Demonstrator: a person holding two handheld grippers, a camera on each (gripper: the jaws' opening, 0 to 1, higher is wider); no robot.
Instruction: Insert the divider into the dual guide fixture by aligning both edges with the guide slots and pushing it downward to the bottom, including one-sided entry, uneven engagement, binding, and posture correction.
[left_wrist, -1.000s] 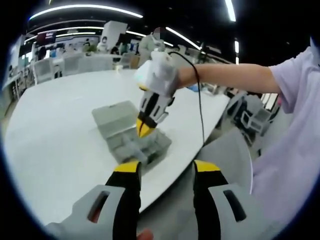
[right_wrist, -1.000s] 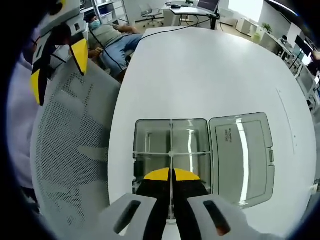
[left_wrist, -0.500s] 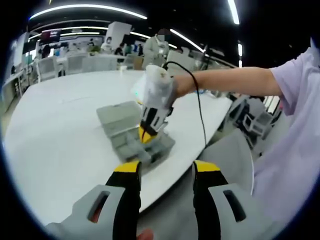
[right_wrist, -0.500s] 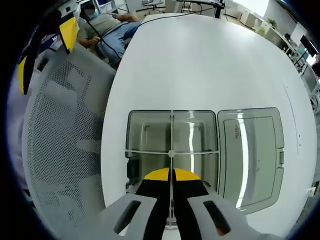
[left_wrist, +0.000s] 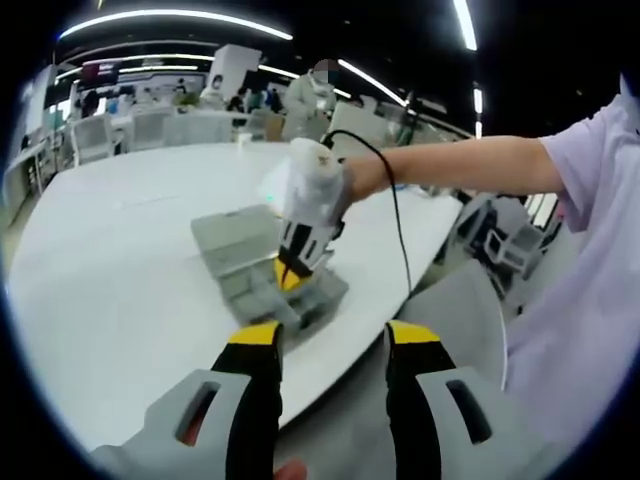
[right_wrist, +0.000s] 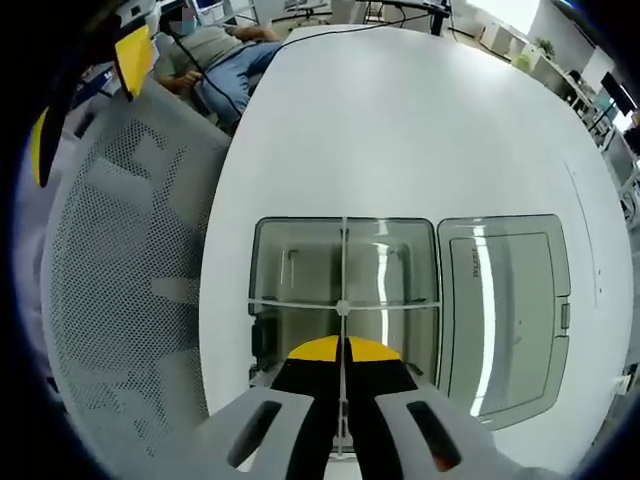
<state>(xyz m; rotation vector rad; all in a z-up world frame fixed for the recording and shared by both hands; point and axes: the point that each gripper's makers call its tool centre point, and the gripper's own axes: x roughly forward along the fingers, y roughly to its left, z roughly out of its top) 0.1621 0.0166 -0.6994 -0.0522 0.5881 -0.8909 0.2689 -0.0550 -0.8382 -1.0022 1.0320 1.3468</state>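
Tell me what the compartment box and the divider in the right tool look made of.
Compartment box: likely clear, glossy plastic; the table shows through and light streaks glare on its open lid. Divider: thin translucent plastic strip, apparently, held by the shut right tool.

An open-plan office: long white table (right_wrist: 420, 130), mesh chairs (right_wrist: 120, 300), ceiling strip lights (left_wrist: 170, 17), distant desks.

light: bright overhead strip lamps (left_wrist: 180, 18), you get even indoor light
glare: white streak on open lid (right_wrist: 487, 300), table (right_wrist: 420, 130) near blown out
blur: soft overall
edges: heavy fisheye bend
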